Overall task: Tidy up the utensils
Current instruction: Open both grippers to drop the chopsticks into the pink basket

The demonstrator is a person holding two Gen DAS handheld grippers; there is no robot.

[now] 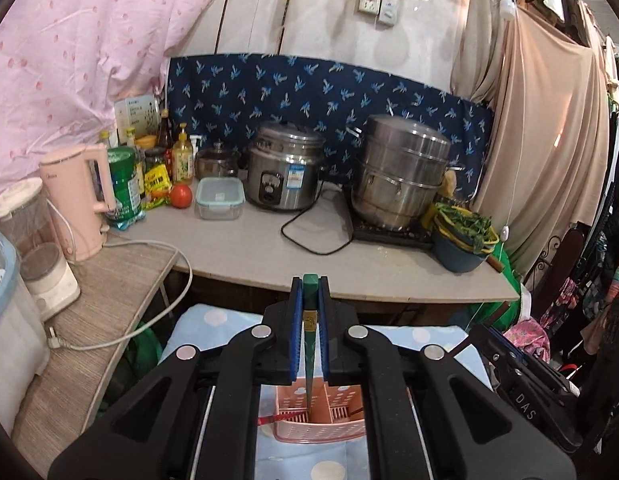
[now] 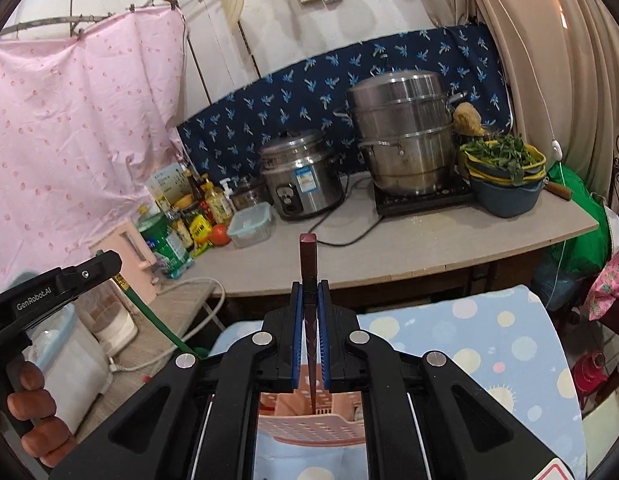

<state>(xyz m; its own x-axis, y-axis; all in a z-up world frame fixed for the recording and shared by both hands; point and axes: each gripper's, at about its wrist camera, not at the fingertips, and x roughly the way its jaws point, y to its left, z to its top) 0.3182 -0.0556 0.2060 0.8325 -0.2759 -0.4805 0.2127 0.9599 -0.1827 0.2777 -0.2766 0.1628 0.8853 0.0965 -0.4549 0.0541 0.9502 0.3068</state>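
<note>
Two grippers, one chopstick each, over a pink holder.

Left gripper [image 1: 310, 292]: blue pads pinch a green chopstick [image 1: 309, 344] that runs lengthwise between the fingers, its blunt end just past the fingertips, its thin end pointing down into the pink holder [image 1: 309, 432] below; whether the tip touches the holder's floor cannot be told. In the right wrist view the same green stick slants down from this gripper at far left, a hand [image 2: 33, 412] on the grip. Right gripper [image 2: 310, 292]: pads pressed onto a dark red chopstick [image 2: 308, 272], its blunt end well past the fingertips, its thin end reaching down to the holder's rim. The holder stands on a blue dotted cloth [image 2: 489, 344]. Behind: counter [image 1: 269, 256] with kettle [image 1: 79, 196], rice cooker [image 1: 285, 168], steamer pot [image 1: 401, 168].
</note>
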